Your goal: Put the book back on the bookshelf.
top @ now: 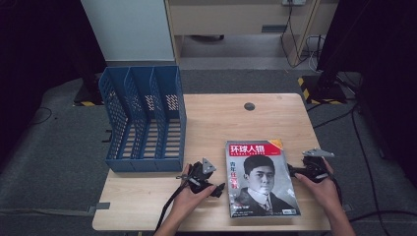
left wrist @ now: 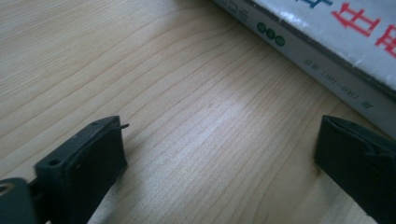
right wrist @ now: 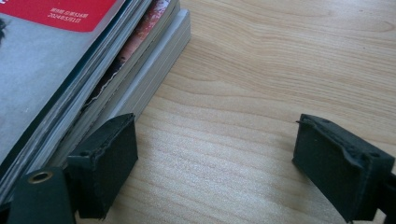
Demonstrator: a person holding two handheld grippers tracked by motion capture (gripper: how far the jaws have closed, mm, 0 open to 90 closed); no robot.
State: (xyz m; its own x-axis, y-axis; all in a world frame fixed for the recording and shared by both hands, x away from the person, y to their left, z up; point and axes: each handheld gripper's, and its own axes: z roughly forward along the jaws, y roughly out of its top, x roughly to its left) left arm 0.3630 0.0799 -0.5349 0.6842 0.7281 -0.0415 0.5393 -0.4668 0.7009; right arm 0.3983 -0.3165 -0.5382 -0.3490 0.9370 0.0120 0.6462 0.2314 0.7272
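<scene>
A stack of magazines point(top: 260, 179) lies flat on the wooden table point(top: 221, 123), its top cover bearing a red title band and a portrait. My left gripper point(top: 216, 189) rests on the table just left of the stack, jaws open with bare wood between them. In the left gripper view the stack's spine point(left wrist: 327, 60) runs across the upper right, apart from the jaws. My right gripper point(top: 294, 171) sits at the stack's right edge, open. In the right gripper view the page edges of the stack point(right wrist: 107, 79) lie beside the left jaw; nothing is between the jaws.
A blue three-slot file holder point(top: 143, 118) stands at the table's left rear, open side facing right. A small round cable hole point(top: 249, 106) is in the tabletop near the back. Dark floor with cables surrounds the table.
</scene>
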